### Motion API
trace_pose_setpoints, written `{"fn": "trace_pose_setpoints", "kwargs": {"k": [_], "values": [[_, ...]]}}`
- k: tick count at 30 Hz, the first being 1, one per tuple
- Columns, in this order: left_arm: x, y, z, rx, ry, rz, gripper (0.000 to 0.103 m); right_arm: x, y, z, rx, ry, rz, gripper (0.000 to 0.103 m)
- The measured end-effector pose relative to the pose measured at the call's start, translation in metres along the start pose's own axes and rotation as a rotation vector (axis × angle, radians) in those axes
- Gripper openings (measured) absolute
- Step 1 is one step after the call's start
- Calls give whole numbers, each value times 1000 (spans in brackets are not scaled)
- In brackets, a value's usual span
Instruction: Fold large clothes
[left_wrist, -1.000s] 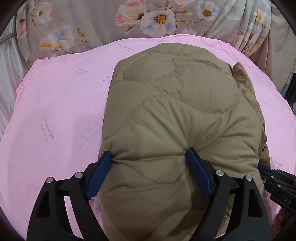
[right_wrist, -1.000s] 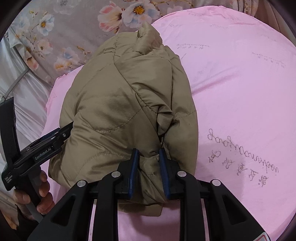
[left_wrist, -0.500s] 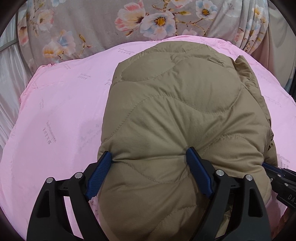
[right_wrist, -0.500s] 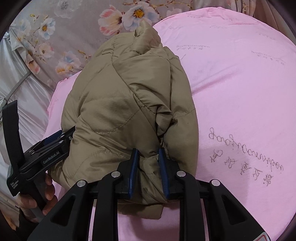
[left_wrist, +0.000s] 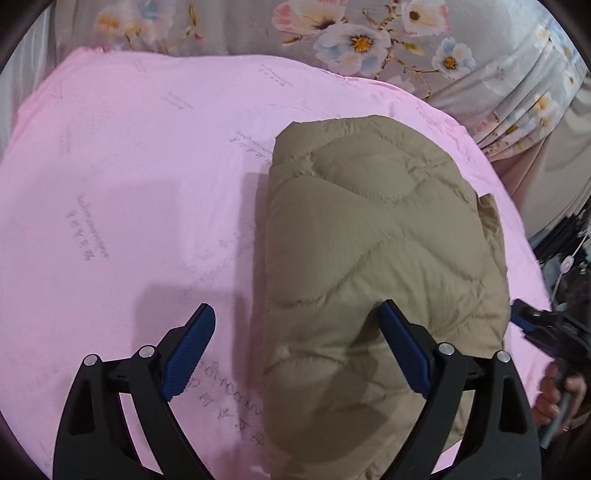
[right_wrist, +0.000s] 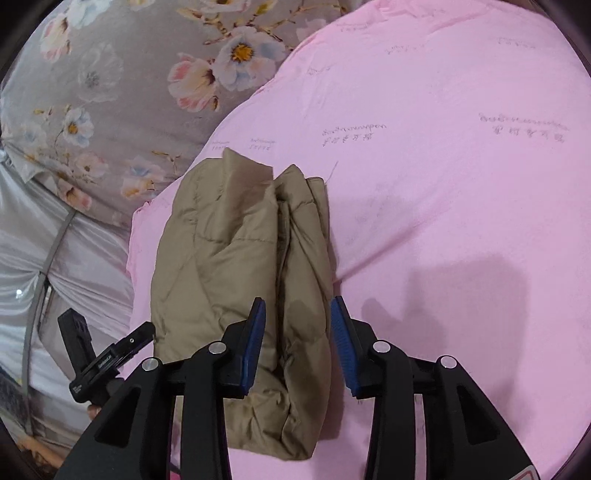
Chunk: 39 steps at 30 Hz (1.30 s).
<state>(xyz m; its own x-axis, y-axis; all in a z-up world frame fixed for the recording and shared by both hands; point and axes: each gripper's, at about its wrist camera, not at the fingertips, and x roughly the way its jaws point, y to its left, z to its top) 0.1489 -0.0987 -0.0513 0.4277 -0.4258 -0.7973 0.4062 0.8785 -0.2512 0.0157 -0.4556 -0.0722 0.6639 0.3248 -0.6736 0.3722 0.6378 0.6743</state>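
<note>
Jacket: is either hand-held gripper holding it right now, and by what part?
Neither. The right hand-held gripper has just opened around the folded jacket's near edge, pads clear. The left hand-held gripper is wide open over it.

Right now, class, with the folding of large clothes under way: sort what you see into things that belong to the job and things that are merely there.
Part of the job:
- tan quilted jacket, folded into a bundle
- left gripper, open
- right gripper, jaws just opened, the jacket's edge between them
- pink sheet, the folding surface

Merely there:
- grey floral fabric behind
- silvery fabric at the side
</note>
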Motion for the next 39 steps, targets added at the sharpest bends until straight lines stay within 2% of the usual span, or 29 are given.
{"fn": "trace_pose_setpoints", "kwargs": {"k": [3, 5, 12, 15, 19, 24, 28, 31, 33, 38, 39], "values": [[10, 1, 6, -6, 37, -57, 90, 32, -6, 0, 56, 86, 1, 42], [14, 5, 9, -17, 57, -87, 90, 39, -1, -8, 65, 101, 24, 42], [20, 22, 14, -22, 70, -165, 98, 50, 36, -40, -13, 196, 76, 44], [27, 30, 14, -42, 87, -206, 98, 65, 29, -48, 43, 234, 155, 47], [47, 40, 14, -89, 137, -317, 98, 76, 26, -48, 88, 238, 240, 47], [61, 40, 7, -83, 158, -392, 98, 90, 29, -44, 107, 221, 294, 48], [63, 38, 4, -73, 152, -404, 98, 95, 36, -44, 83, 192, 305, 48], [59, 35, 3, -64, 134, -406, 98, 98, 37, -46, 77, 164, 334, 37], [52, 33, 2, -63, 113, -404, 90, 97, 37, -46, 85, 142, 350, 26], [26, 22, 9, -20, 57, -365, 54, 74, 55, -39, 9, 66, 304, 15], [19, 19, 11, -9, 41, -360, 51, 69, 60, -36, -9, 49, 301, 14]]}}
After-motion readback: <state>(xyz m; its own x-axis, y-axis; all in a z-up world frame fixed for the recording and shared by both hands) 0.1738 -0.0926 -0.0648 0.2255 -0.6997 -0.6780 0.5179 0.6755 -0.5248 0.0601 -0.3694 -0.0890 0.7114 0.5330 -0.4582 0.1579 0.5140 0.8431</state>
